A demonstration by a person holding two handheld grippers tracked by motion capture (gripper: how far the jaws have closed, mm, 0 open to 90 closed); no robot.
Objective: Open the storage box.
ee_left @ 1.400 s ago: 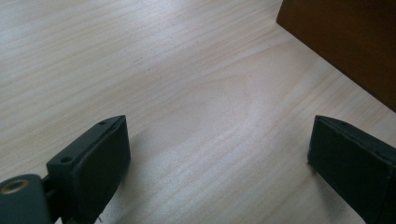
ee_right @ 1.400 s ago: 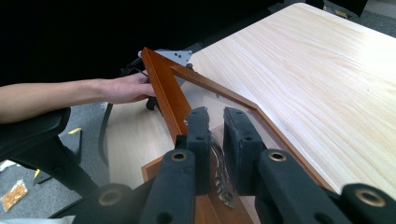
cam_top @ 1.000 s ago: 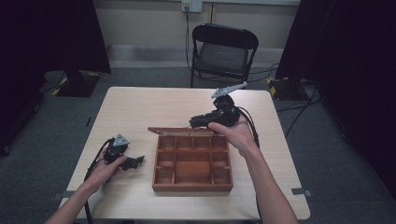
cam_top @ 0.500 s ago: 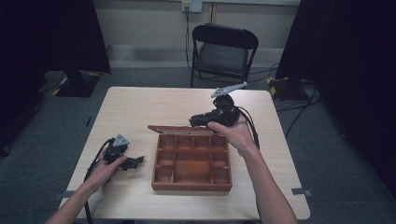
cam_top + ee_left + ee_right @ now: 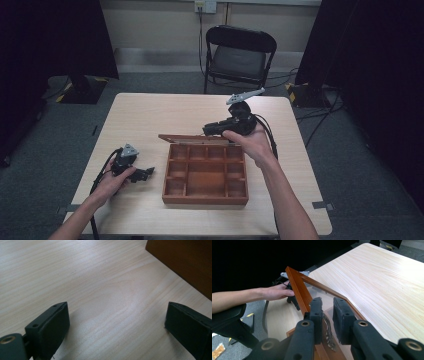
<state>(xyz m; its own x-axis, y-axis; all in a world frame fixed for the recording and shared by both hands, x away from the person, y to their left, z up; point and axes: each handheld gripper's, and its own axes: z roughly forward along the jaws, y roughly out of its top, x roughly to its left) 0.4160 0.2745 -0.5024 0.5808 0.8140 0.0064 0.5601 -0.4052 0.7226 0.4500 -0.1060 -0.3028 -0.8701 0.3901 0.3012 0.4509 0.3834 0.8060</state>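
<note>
Now box lid between right tongs

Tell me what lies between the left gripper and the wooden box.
Bare table: high view and left gripper view show nothing between left gripper and wooden box.

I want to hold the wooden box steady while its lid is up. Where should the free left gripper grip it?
Judging by its pose, grip the wooden box by its left side wall, coming in from the left: that straight wall faces the open left gripper, resting on the table beside it.
</note>
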